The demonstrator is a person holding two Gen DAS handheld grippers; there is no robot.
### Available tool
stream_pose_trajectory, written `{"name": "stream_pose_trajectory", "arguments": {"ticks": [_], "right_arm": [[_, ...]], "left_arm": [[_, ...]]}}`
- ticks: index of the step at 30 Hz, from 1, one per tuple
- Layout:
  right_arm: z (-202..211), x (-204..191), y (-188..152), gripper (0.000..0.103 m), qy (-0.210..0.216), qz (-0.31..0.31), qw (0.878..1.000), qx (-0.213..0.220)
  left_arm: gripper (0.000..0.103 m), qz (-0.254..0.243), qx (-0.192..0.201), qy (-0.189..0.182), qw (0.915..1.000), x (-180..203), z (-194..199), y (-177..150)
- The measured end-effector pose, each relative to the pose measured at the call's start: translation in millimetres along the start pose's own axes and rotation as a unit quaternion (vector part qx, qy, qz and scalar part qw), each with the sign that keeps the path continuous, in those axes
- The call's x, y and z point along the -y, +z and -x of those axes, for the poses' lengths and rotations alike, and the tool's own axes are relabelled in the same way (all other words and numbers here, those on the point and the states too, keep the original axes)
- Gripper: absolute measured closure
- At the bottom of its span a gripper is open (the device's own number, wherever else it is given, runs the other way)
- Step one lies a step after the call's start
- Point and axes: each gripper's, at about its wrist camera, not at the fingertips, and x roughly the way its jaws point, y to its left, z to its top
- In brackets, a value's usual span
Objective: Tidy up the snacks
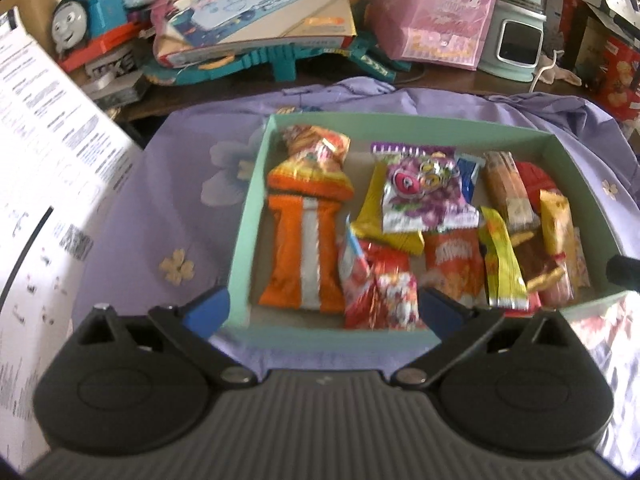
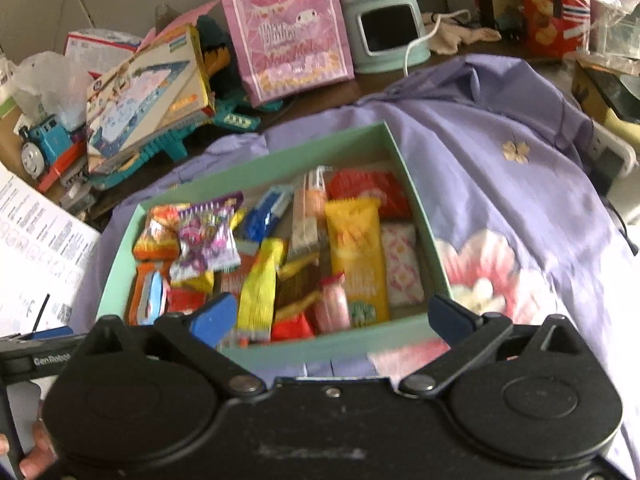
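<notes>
Snacks are lying packed in a shallow green box point(image 1: 256, 200), which is sitting on a lilac flowered cloth point(image 1: 168, 184) spread over a cluttered table. Left side of the box: an orange-and-white packet point(image 1: 302, 256) is lying lengthwise, with a crumpled orange-yellow bag point(image 1: 316, 168) touching its far end. Middle: a purple sweet bag point(image 1: 420, 188) is resting on a yellow wrapper, and a red foil packet point(image 1: 380, 296) is leaning against the near wall. Right side: a tall yellow bar point(image 2: 356, 252) is lying just beside a pale patterned sachet point(image 2: 400, 264); the smaller pieces around them are blurring together and are perhaps overlapping.

Left gripper point(image 1: 324, 310) is hovering over the near wall of the box, jaws spread wide, the red packet showing between the blue pads but not pinched. Right gripper point(image 2: 332, 318) is likewise standing wide over the near right corner, gripping nothing. Behind the box, a pink gift bag point(image 2: 288, 28) is standing upright and a blue toy train point(image 1: 84, 16) is lying at the far left.
</notes>
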Motion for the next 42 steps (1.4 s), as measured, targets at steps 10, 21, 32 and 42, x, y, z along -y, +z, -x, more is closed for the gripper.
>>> {"name": "stream_pose_trajectory", "arguments": {"ticks": [10, 21, 32, 42], "right_arm": [[36.8, -8.8, -29.8, 0.000, -0.009, 0.030, 0.999, -0.025], [66.8, -16.1, -59.5, 0.000, -0.025, 0.056, 0.997, -0.040], [74.1, -9.7, -71.2, 0.000, -0.038, 0.049, 0.997, -0.049], [71.0, -13.4, -71.6, 0.000, -0.040, 0.056, 0.996, -0.058]], "left_arm": [[0.000, 0.023, -0.006, -0.008, 0.9997, -16.8, 33.5, -39.5], [0.000, 0.019, -0.002, -0.004, 0.9998, -19.4, 60.7, -68.5], [0.000, 0.023, -0.001, 0.003, 0.9997, -25.5, 68.4, -80.7], [0.000, 0.019, -0.009, 0.006, 0.9998, -26.5, 65.1, -84.3]]}}
